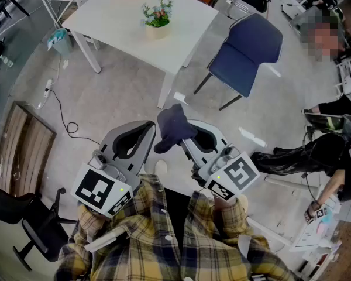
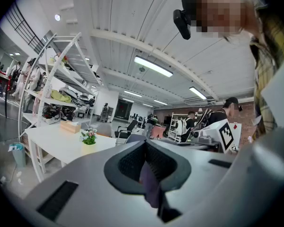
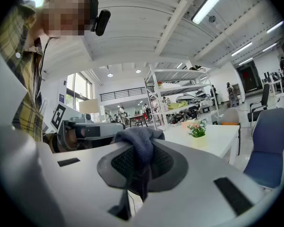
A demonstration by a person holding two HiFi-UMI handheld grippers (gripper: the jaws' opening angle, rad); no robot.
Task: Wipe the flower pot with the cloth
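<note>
The flower pot, pale yellow with a small green plant, stands on a white table far ahead of me. It also shows small in the left gripper view as the flower pot and in the right gripper view as the flower pot. My right gripper is shut on a dark blue cloth, which drapes over the jaw tips as the cloth. My left gripper is beside it, shut. A purple strip of cloth shows through its jaw opening; whether it touches is unclear. Both grippers are held over the floor, close to my body.
A blue chair stands right of the table. On the floor lie a cable and a power strip. A black office chair is at lower left, a wooden panel at left, a person at right.
</note>
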